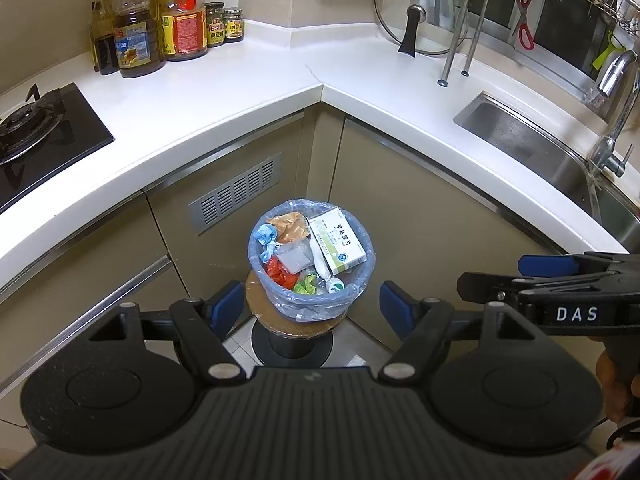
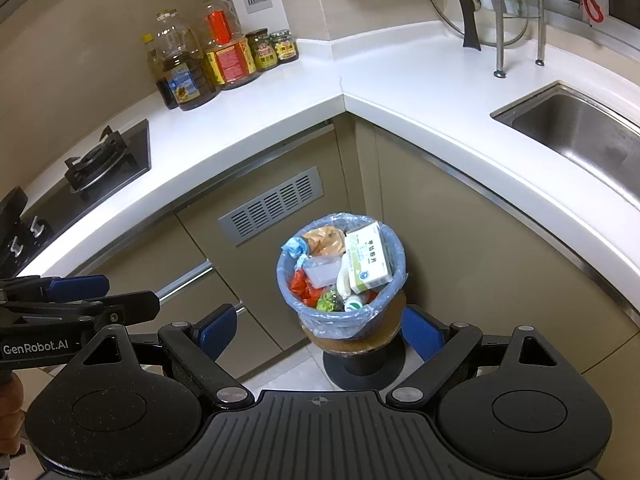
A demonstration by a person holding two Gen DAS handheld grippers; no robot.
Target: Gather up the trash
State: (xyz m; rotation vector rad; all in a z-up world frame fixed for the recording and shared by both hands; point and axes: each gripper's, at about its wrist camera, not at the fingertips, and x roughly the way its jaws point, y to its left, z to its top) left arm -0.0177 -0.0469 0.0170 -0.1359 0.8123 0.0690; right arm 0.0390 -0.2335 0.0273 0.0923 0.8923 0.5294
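Observation:
A small bin lined with a blue plastic bag (image 1: 280,300) (image 2: 384,308) stands on a round wooden stool in the corner under the counter. It is full of trash: a white and green box (image 1: 338,244) (image 2: 368,258), crumpled wrappers, red plastic and a white bottle. My left gripper (image 1: 312,308) is open and empty, high above the bin with the bin between its blue pads. My right gripper (image 2: 318,330) is open and empty, also above the bin. Each gripper shows from the side in the other view: the right one (image 1: 560,280), the left one (image 2: 80,296).
A white L-shaped counter (image 1: 248,92) wraps the corner. A gas hob (image 1: 36,136) is at left, oil bottles and jars (image 1: 160,28) at the back, a steel sink (image 1: 540,148) with tap at right, a glass lid (image 1: 420,12) on a rack. Beige cabinets stand below.

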